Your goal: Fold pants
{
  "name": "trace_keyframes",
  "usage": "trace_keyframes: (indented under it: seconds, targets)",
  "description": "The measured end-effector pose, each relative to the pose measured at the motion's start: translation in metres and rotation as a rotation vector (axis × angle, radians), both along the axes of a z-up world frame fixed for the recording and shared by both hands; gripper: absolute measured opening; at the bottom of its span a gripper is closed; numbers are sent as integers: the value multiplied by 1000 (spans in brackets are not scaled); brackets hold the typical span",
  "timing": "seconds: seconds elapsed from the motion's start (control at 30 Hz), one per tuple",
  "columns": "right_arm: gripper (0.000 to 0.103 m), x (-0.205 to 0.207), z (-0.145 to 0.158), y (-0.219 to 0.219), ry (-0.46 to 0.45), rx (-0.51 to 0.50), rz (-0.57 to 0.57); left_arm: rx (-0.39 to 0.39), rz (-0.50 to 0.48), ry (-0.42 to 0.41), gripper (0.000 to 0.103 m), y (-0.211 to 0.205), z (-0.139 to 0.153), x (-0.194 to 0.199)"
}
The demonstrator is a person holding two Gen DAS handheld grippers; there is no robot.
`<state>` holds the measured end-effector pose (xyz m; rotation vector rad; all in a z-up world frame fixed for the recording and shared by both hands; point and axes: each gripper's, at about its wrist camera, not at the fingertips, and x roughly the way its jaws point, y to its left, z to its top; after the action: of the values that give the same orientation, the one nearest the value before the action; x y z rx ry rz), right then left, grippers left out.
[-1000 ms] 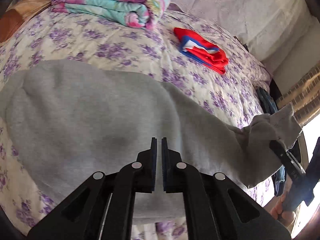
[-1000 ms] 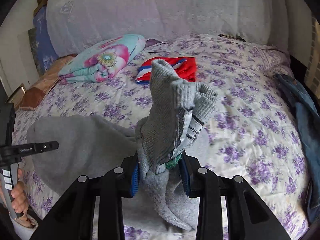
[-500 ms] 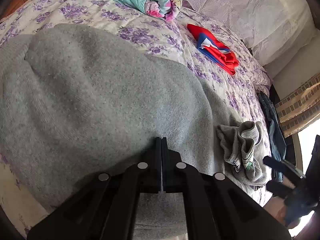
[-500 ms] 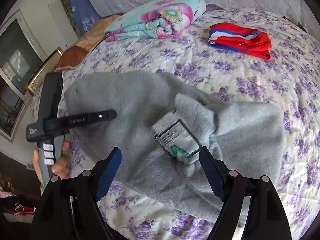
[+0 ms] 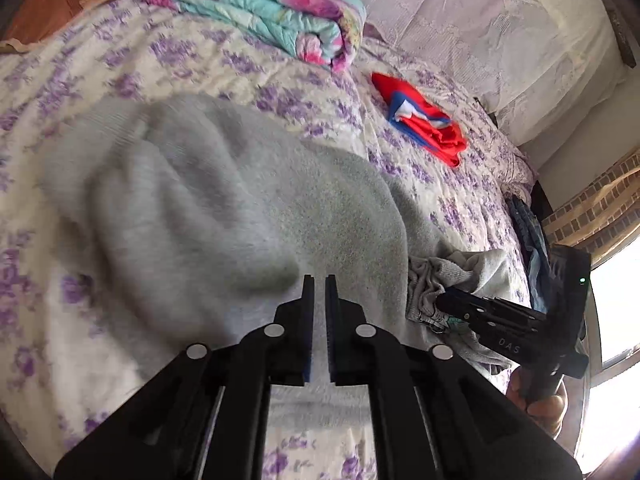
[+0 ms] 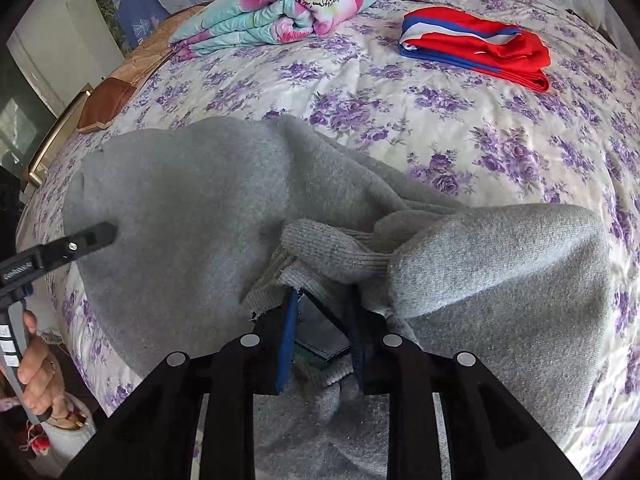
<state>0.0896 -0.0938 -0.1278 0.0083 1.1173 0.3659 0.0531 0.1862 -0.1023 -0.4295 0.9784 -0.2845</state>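
Note:
Grey sweatpants [image 5: 240, 216] lie spread on the flowered bed [image 5: 120, 64], also in the right wrist view [image 6: 192, 208]. My left gripper [image 5: 319, 286] hovers just above the grey cloth with its jaws nearly together and nothing between them. My right gripper [image 6: 323, 300] is closed on the bunched ribbed waistband [image 6: 332, 252] with its label, low on the bed. In the left wrist view the right gripper [image 5: 492, 312] shows at the right, its tip in the bunched waistband [image 5: 444, 272]. The left gripper's finger [image 6: 86, 238] shows at the left of the right wrist view.
A folded turquoise and pink quilt [image 6: 288, 4] lies at the back of the bed. A folded red, white and blue garment [image 6: 476, 48] lies at the back right. Blue jeans [image 5: 528, 232] hang at the bed's right edge. White pillows [image 5: 500, 24] line the headboard.
My right gripper, open half a second ago, has closed on the bunched waistband. My left gripper has lifted back off the cloth and its jaws have parted slightly.

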Motion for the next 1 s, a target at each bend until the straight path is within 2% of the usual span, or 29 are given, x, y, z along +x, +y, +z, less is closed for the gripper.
trace_keyframes:
  seconds: [0.03,0.07,0.1,0.13,0.17,0.3,0.43,0.6,0.77,0.8,0.83,0.87,0.93,1.0]
  targets:
    - [35,-2,0,1,-6,3,3,-3,29,-27,29,12,11,-12]
    - [37,-4,1,2,-15,5,1,-1,73,-49,42,25,21,-24]
    - [41,-7,4,2,-26,17,-7,7,126,-62,63,38,29,-35]
    - [41,-10,8,1,-38,38,-21,16,180,-69,73,50,34,-46]
    - [42,-14,14,-1,-56,70,-32,20,221,-69,74,61,37,-53]
    - [45,-41,37,-13,-109,219,-8,-59,285,10,75,91,22,-62]
    - [48,-65,49,-22,-132,231,25,-151,290,83,75,95,-5,-49]
    - [52,-94,54,-44,-160,250,2,-147,277,159,75,78,-35,-13]
    - [53,-105,49,-61,-154,252,-45,-150,263,127,81,68,-40,22]
    - [53,-105,47,-61,-145,251,-48,-156,259,136,73,67,-41,29]
    - [53,-105,43,-61,-136,250,-50,-157,254,142,48,66,-42,33]
    - [53,-105,40,-59,-126,247,-49,-170,239,138,39,65,-41,34]
    - [53,-104,34,-55,-106,235,-42,-152,239,106,28,62,-35,27]
    - [53,-100,29,-46,-83,227,-25,-93,243,59,27,55,-25,16]
